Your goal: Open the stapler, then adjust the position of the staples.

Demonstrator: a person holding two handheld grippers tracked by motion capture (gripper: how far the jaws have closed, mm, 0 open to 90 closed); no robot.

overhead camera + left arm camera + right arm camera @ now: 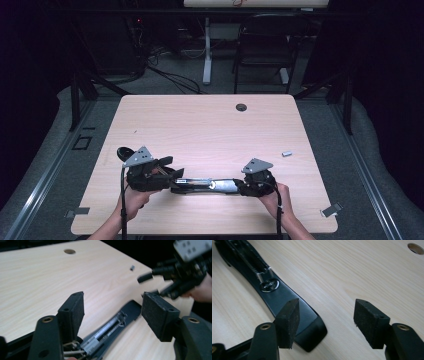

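Nearest the person's edge of the surface (210,125), a stapler (207,185) is lying opened out flat, a long black body with a shiny metal channel running along its middle. At the stapler's left end, the left tool (170,167) is sitting with its jaws spread wide and gripping nothing; in the left gripper view the two black pads (72,311) are standing apart on either side of the stapler (112,327), whose metal channel is passing between and below them. At the stapler's right end, the right tool (245,184) is likewise hanging released, its jaws parted; in the right gripper view the stapler's rounded black tip (287,297) is lying under the left pad (289,318), while the other pad is hovering over bare wood. A hand is holding each tool from below the stapler in the high view. Beyond the stapler and off to its right, a small grey piece (286,153) is lying alone on the wood. Farther past the stapler, near the far edge, a round hole (241,107) is showing in the surface. Behind that, a dark chair (265,45) is standing on the floor.
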